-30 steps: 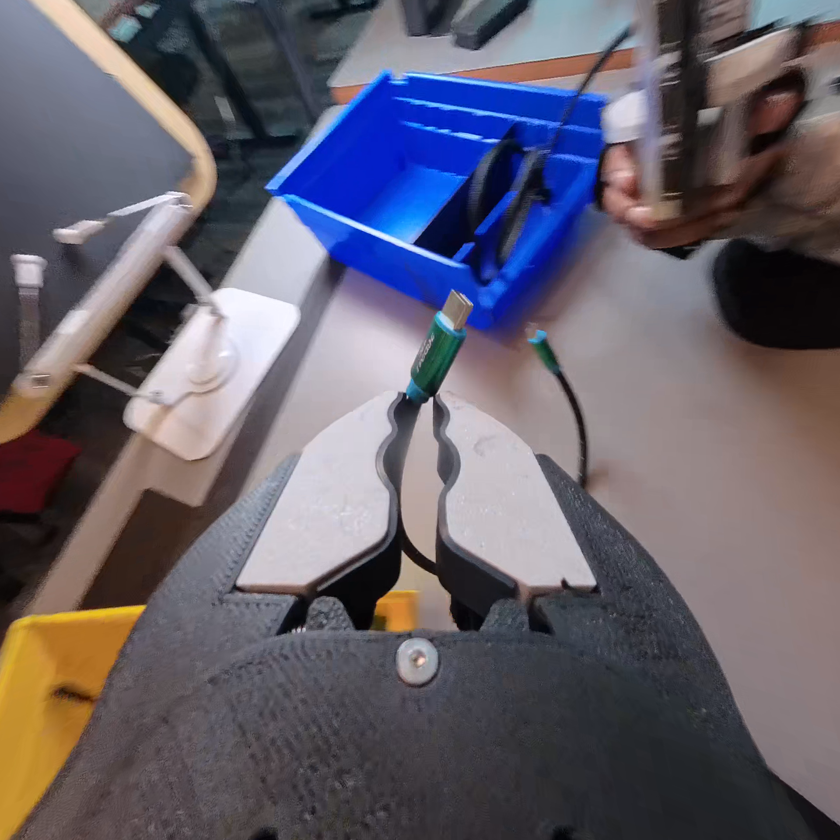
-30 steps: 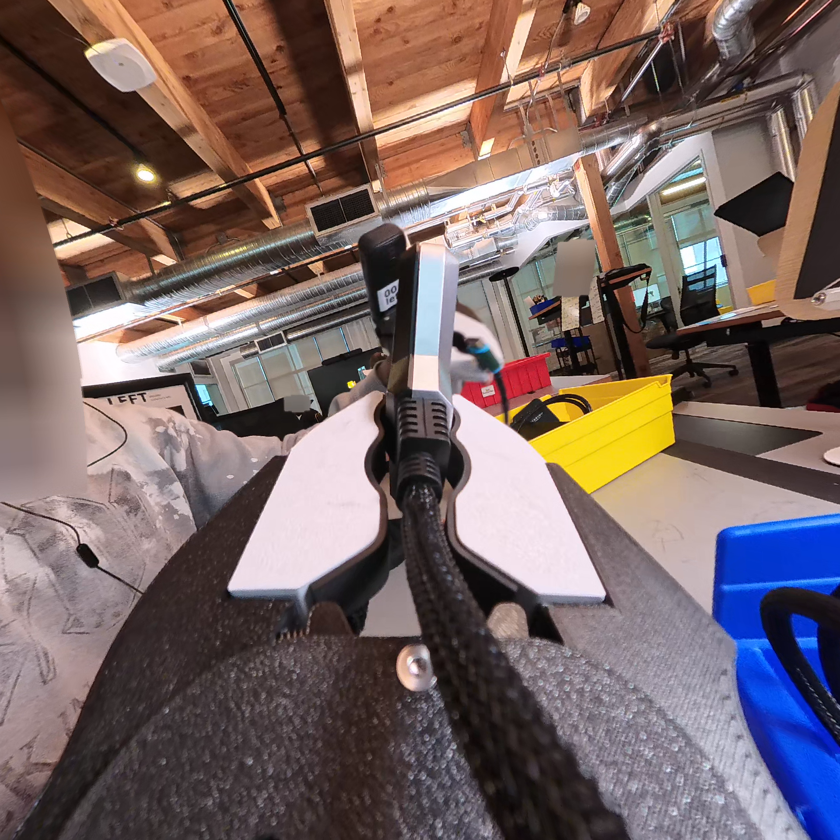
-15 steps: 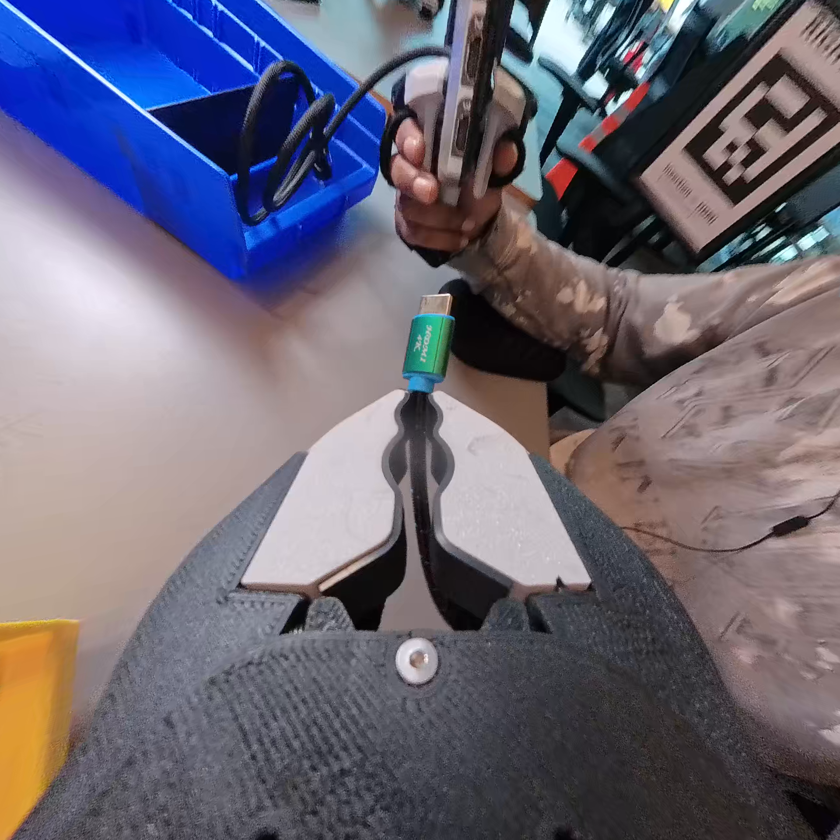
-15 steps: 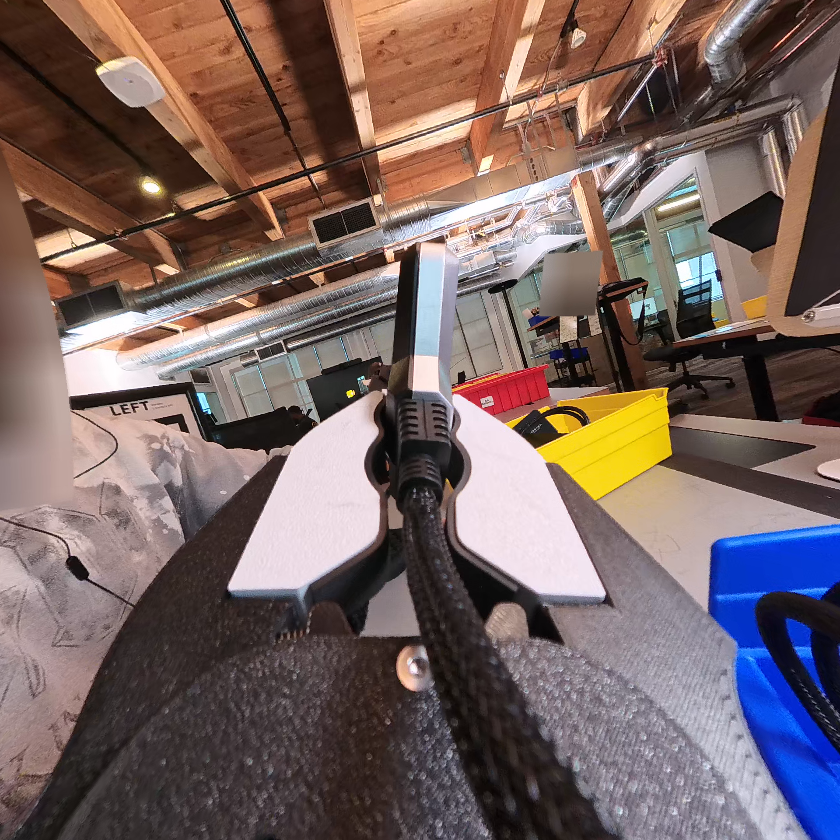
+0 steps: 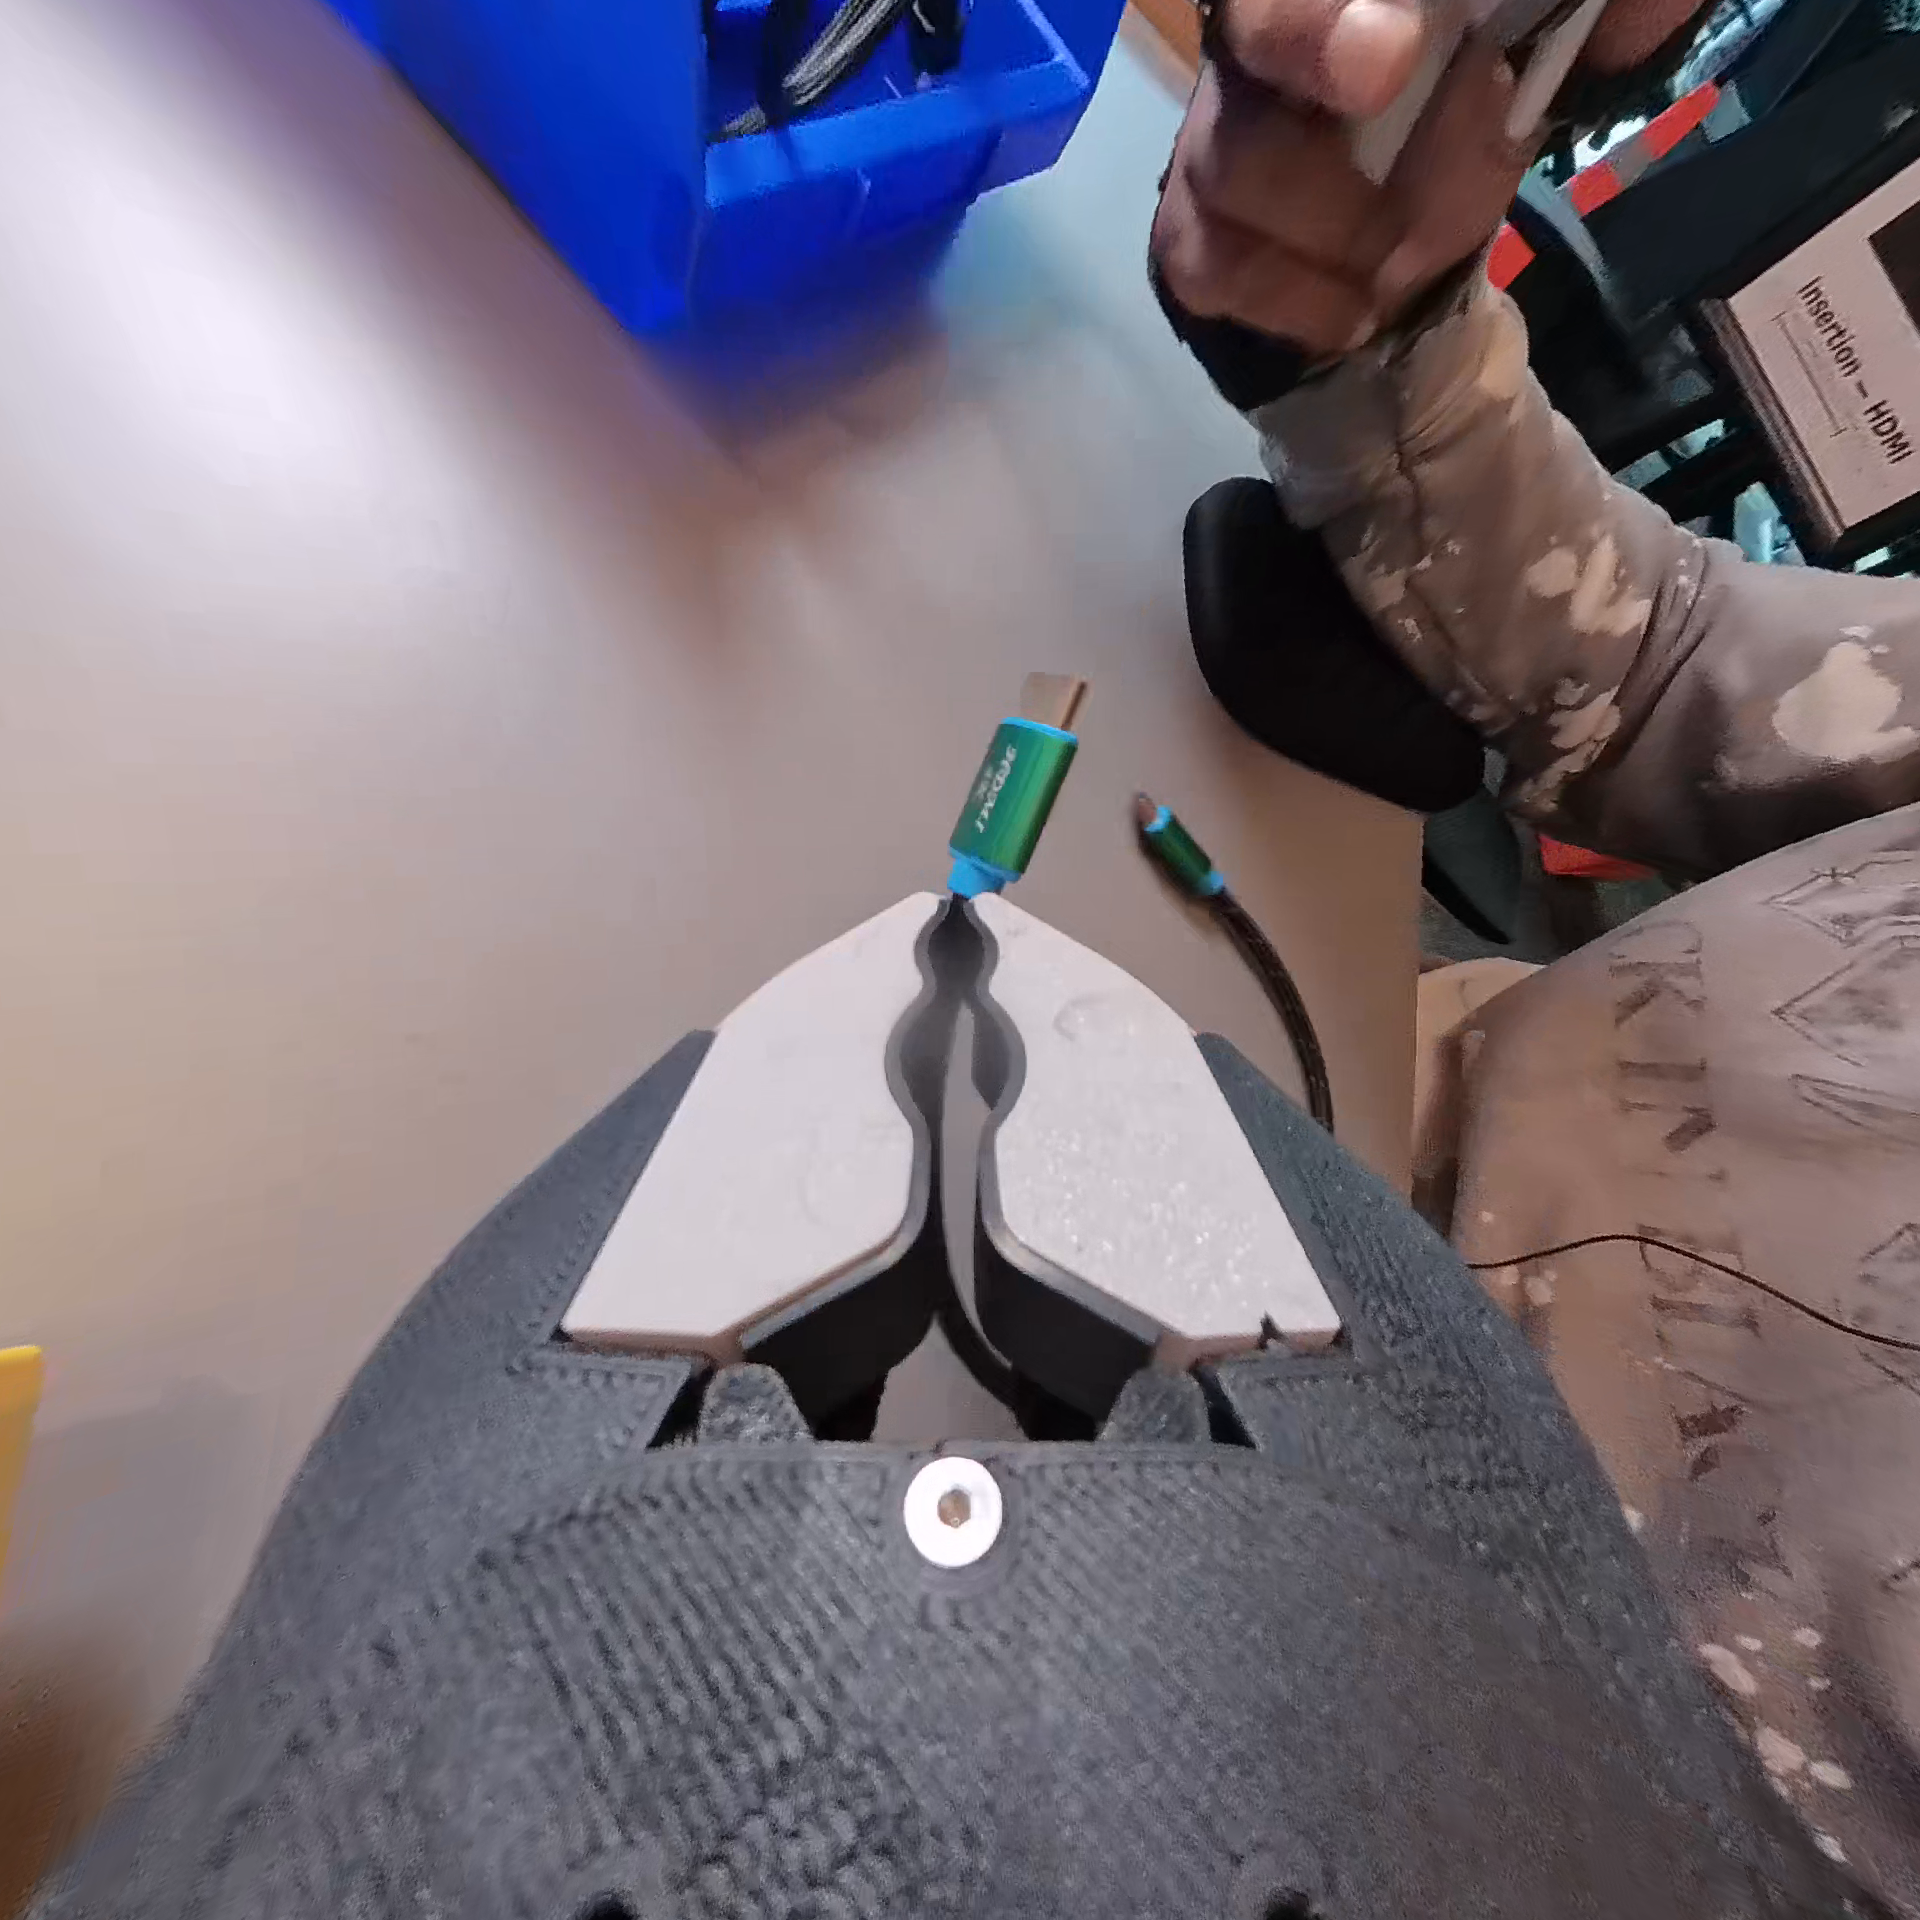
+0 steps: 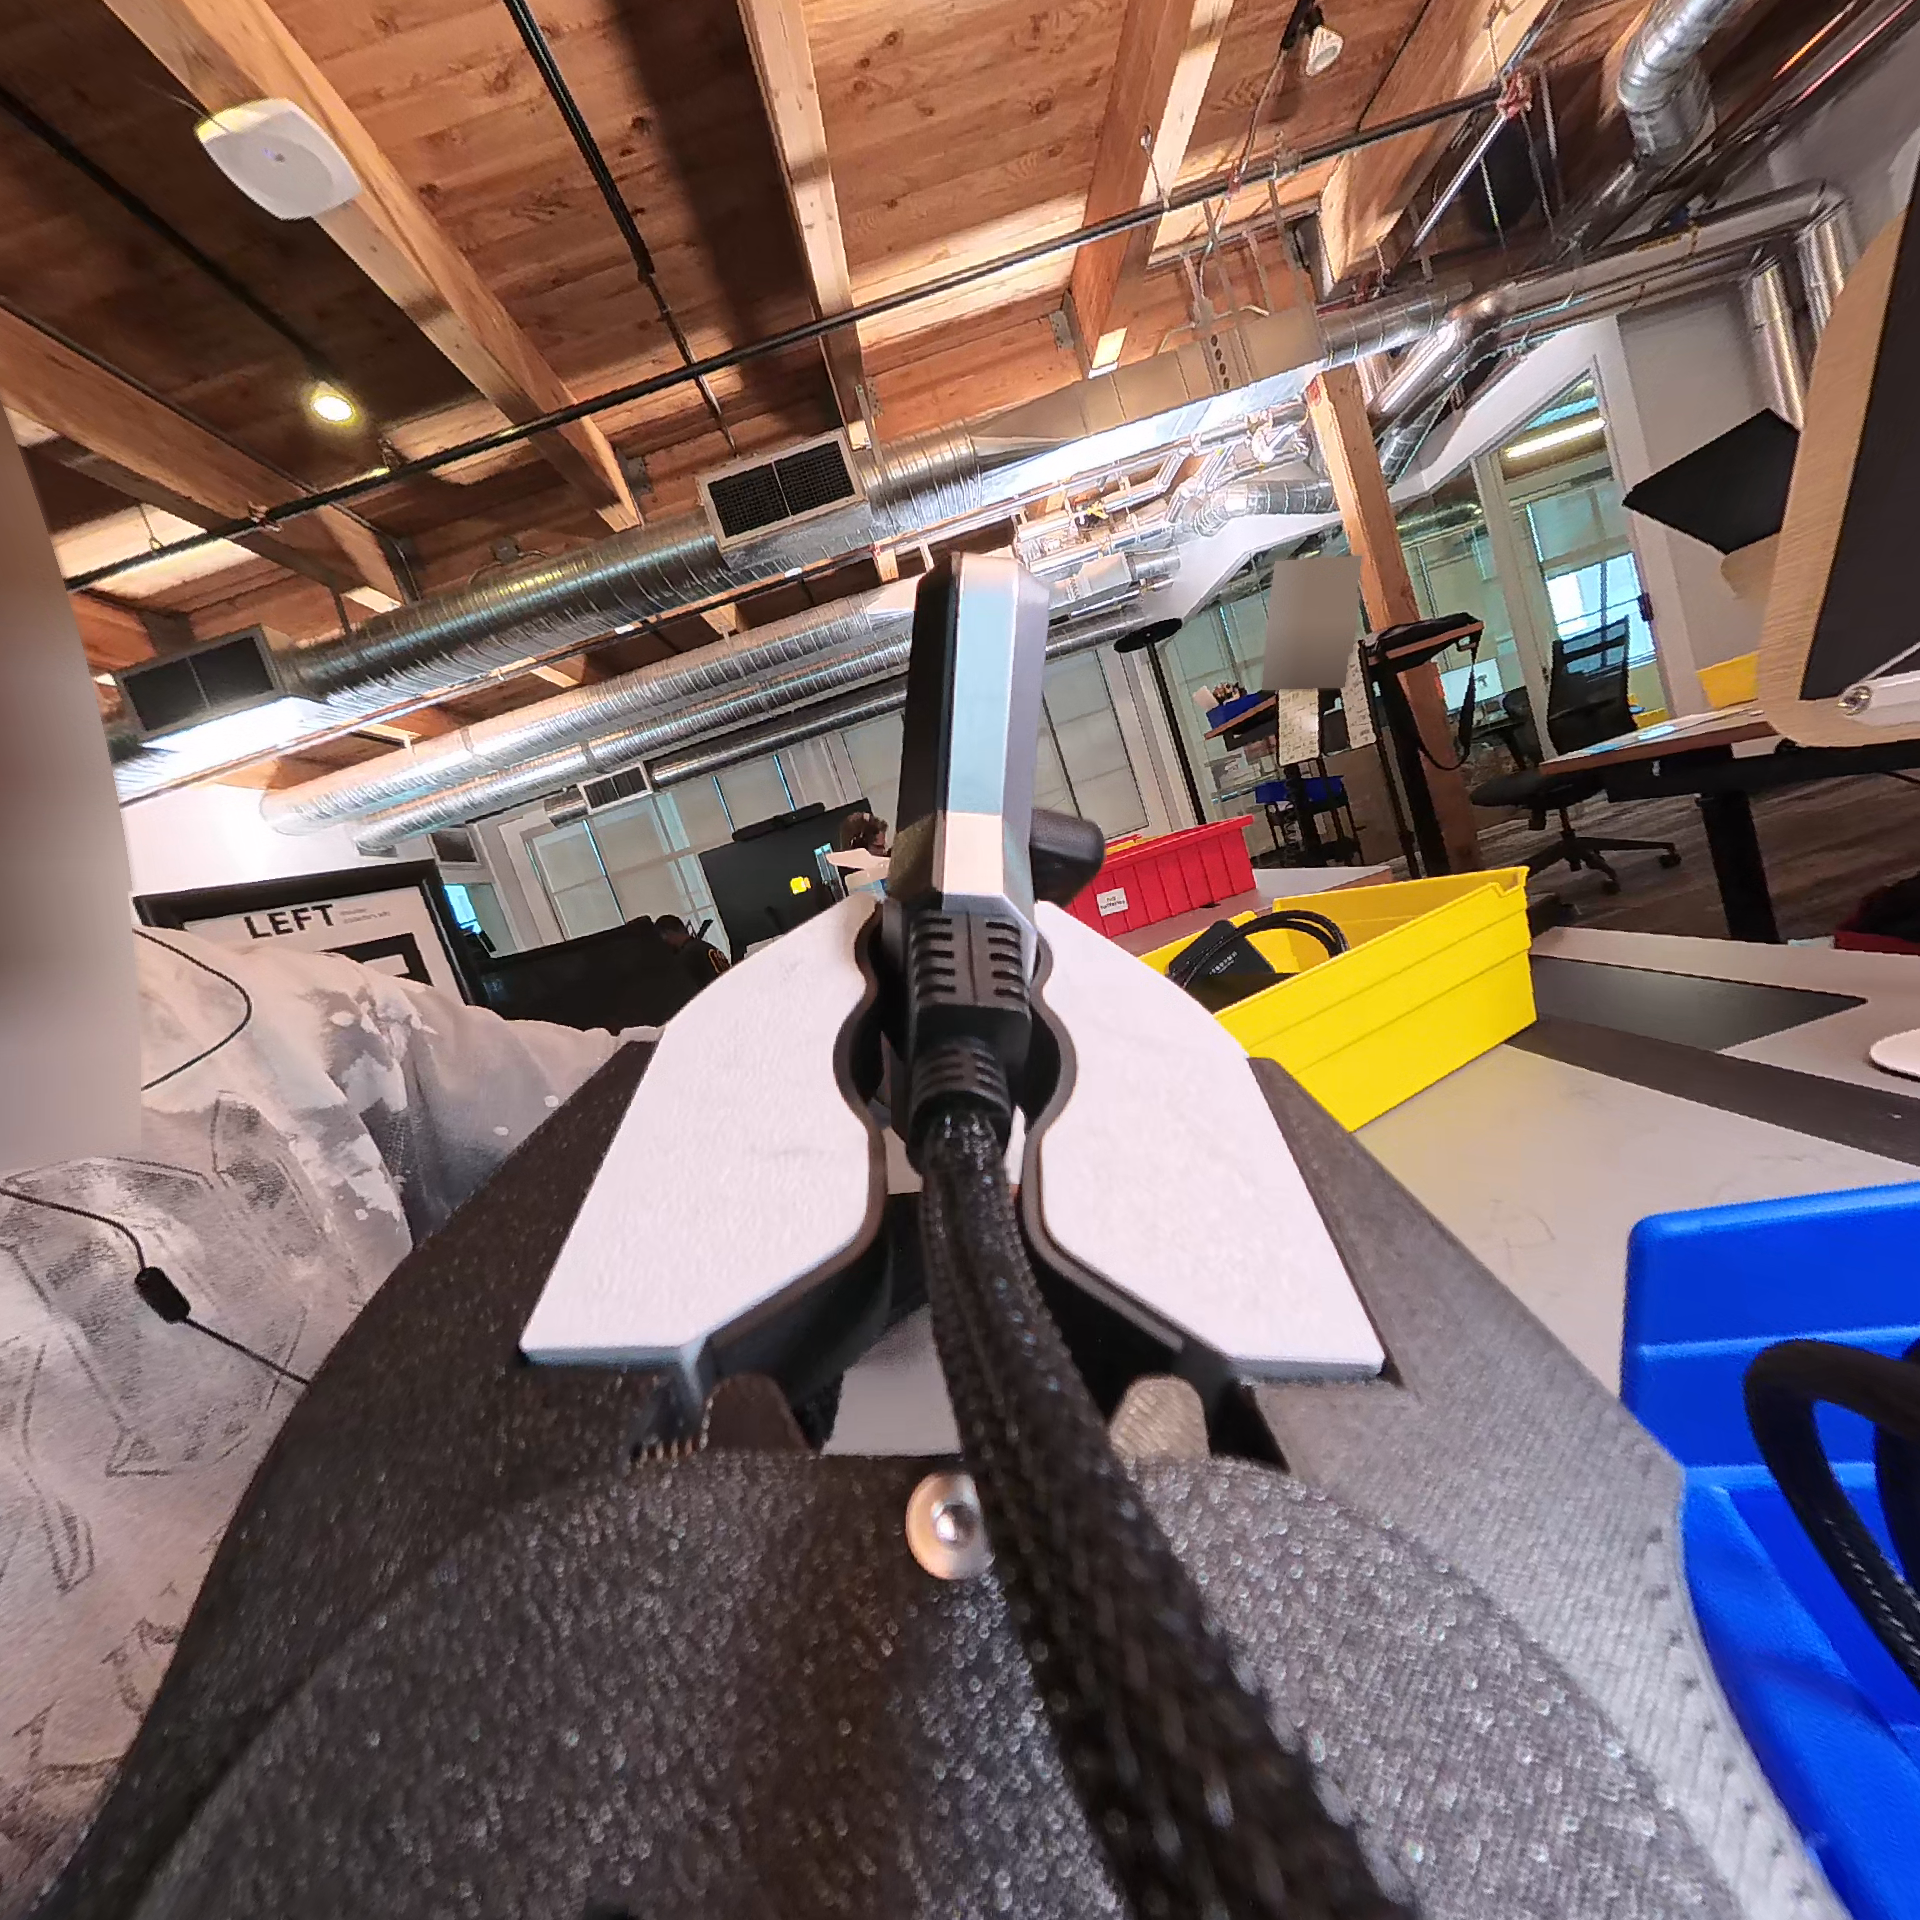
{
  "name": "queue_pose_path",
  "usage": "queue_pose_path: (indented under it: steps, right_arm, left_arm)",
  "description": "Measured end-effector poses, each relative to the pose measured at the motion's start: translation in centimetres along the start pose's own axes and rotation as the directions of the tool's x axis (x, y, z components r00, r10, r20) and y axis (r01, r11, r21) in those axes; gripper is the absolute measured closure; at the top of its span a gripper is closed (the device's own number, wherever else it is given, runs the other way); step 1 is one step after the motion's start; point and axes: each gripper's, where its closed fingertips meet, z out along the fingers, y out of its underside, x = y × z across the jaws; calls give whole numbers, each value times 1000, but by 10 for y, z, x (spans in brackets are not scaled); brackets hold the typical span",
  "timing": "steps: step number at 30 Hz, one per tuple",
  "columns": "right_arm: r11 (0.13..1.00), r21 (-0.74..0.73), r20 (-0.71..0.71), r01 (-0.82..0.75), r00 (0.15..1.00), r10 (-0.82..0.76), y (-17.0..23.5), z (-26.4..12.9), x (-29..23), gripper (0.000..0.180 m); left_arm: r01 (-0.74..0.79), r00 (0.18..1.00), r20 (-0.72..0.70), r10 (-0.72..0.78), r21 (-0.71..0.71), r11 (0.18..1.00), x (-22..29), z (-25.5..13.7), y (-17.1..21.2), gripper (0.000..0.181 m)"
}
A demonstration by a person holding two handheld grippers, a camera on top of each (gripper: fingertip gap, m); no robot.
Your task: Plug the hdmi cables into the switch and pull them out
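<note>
Green HDMI plug point(image 5: 1008, 805): pinched by its cable at left gripper point(image 5: 961, 904) fingers' tips. Switch point(image 6: 966, 727): clenched upright in right gripper point(image 6: 951, 935). Square plug to port before pushing.

Green HDMI plug point(image 5: 1010, 806), blue collar, gold tip, tilted up and right above the tabletop point(image 5: 416, 727). A second green plug point(image 5: 1179, 854) with braided black cable lies flat just beside. Slim grey-black switch point(image 6: 971, 727) stands upright, thick braided black cable point(image 6: 997, 1299) attached below.
</note>
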Motion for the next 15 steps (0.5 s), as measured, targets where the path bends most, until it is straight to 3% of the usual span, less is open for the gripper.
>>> queue_pose_path:
  steps: [10,15]
  right_arm:
    - [1000,-12,-5,-7,1000,7,3,0,2,158]
    - [1000,-20,-8,-9,1000,9,5,1,3,158]
  left_arm:
    - [55,998,45,-53,-46,997,-24,15,28,181]
    - [1,997,77,6,-96,995,-27,16,38,163]
